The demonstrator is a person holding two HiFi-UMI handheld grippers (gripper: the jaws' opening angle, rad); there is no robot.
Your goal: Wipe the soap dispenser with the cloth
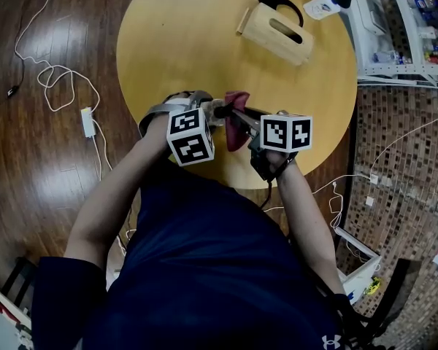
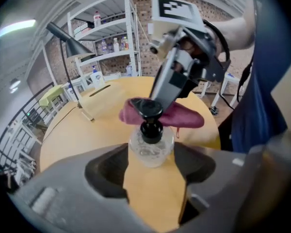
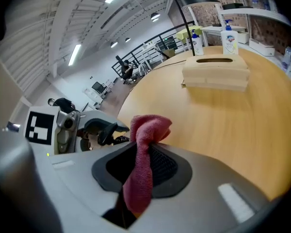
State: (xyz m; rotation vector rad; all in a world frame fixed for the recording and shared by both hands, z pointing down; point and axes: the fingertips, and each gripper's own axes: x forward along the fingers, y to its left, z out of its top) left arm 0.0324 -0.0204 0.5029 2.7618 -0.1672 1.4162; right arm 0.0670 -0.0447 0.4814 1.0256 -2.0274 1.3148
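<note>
The dispenser (image 2: 151, 142), a clear bottle with a black pump, is seen upright between the fingers (image 2: 106, 169) of the left gripper (image 2: 153, 159). The two dark pads are pressed against the bottle's sides, one on each side, so the bottle is clamped at its widest part. The pump head is left free above the fingers. Whether the base rests on the tabletop (image 1: 190, 42) cannot be told. In the head view the bottle is placed near the tabletop's near edge, between the two marker cubes.

The red cloth (image 3: 150, 125) is pinched by the right gripper (image 3: 145, 154). Its fingers (image 3: 169, 169) are closed together on the fabric. One bunch is pushed out past the tips and a strip is left hanging down between the pads.

In the left gripper view the cloth is spread just behind the pump head, to both sides of it. The right gripper is angled down onto it from above. Whether the cloth touches the pump cannot be made out.

A wooden box (image 1: 277, 35) is seen well apart, at the tabletop's far side.
</note>
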